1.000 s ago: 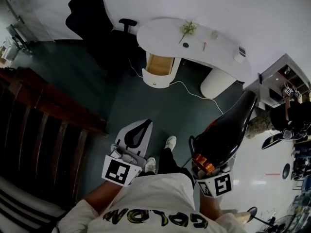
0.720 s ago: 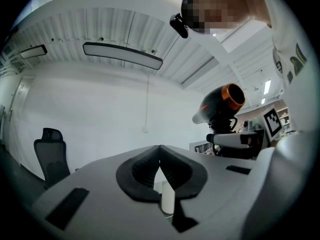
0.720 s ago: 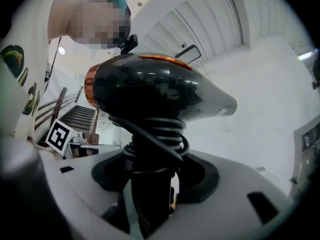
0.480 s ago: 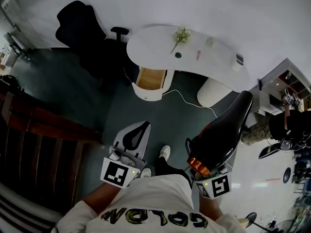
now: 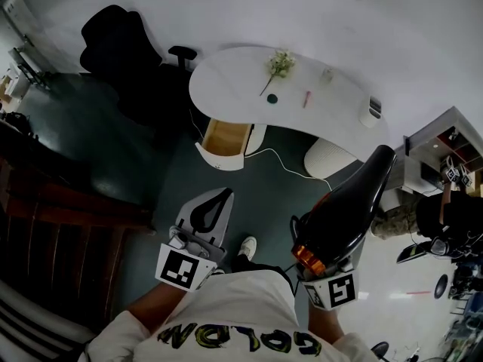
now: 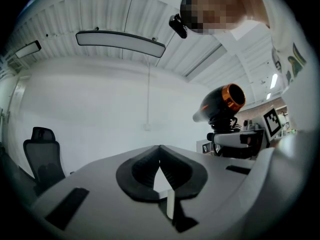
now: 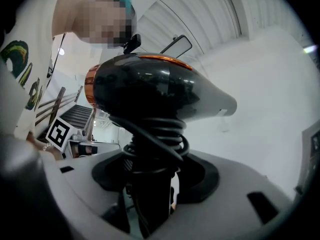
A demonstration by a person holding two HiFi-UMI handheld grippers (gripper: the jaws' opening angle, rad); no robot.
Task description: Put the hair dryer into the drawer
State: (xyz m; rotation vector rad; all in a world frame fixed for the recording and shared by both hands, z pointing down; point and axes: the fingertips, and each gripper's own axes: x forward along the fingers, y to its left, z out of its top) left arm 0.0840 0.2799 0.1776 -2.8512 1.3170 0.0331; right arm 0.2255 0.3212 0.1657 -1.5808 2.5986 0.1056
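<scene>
The black hair dryer (image 5: 349, 200) with an orange ring stands by its handle, cord coiled round it, in my right gripper (image 7: 150, 178), whose jaws are shut on the handle. In the right gripper view the hair dryer (image 7: 150, 89) fills the middle. My left gripper (image 5: 217, 196) is held level beside it, shut and empty; its pads (image 6: 150, 166) meet at the tip. The hair dryer (image 6: 220, 104) also shows at the right of the left gripper view. Ahead, the drawer (image 5: 225, 136) stands pulled open under the white desk (image 5: 234, 74), its wooden inside showing.
A black office chair (image 5: 121, 44) stands left of the desk. On the desk lie a plant sprig (image 5: 279, 62), a red pen (image 5: 306, 98) and a white cup (image 5: 371, 110). A white cable (image 5: 281, 154) runs over the floor. Dark stair rails (image 5: 60, 225) are at the left.
The desk and open drawer have slid lower and leftward in the head view, nearer to me. Both grippers keep their pose, the dryer still in the right one.
</scene>
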